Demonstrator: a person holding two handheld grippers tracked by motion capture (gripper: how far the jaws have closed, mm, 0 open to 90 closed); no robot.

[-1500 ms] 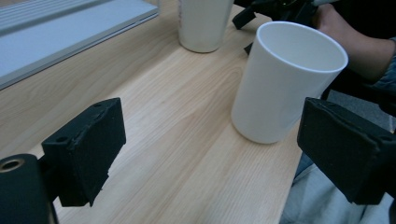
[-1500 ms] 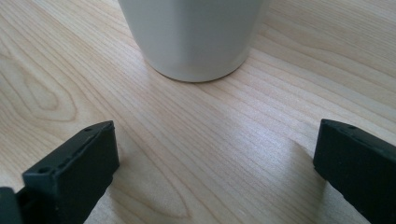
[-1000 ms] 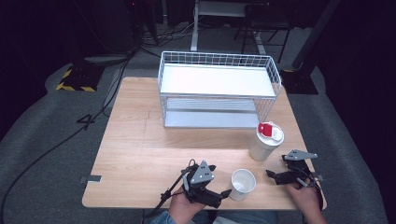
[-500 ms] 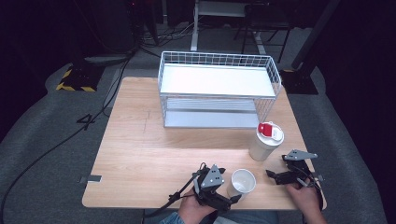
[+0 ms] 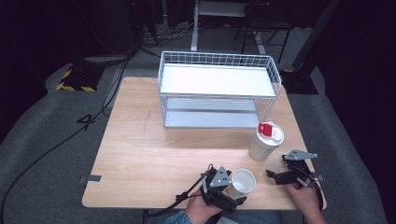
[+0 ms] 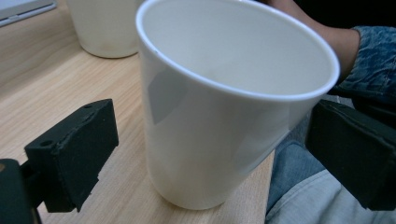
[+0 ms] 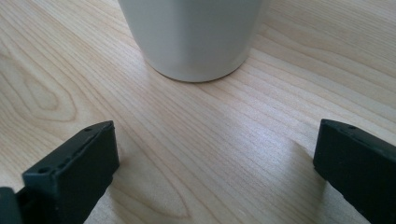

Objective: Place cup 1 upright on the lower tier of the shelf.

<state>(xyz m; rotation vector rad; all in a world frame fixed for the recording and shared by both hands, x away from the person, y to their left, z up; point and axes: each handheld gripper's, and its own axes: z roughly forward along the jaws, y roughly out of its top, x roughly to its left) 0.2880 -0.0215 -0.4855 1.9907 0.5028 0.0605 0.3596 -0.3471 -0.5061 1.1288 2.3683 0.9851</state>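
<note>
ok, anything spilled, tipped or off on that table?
Nothing spilled or tipped. The open cup stands upright and empty but right at the near table edge, between the open jaws of the left gripper. The lidded cup stands upright.

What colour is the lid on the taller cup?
The lid on the taller cup is white with a red tab, best seen in the high view.
</note>
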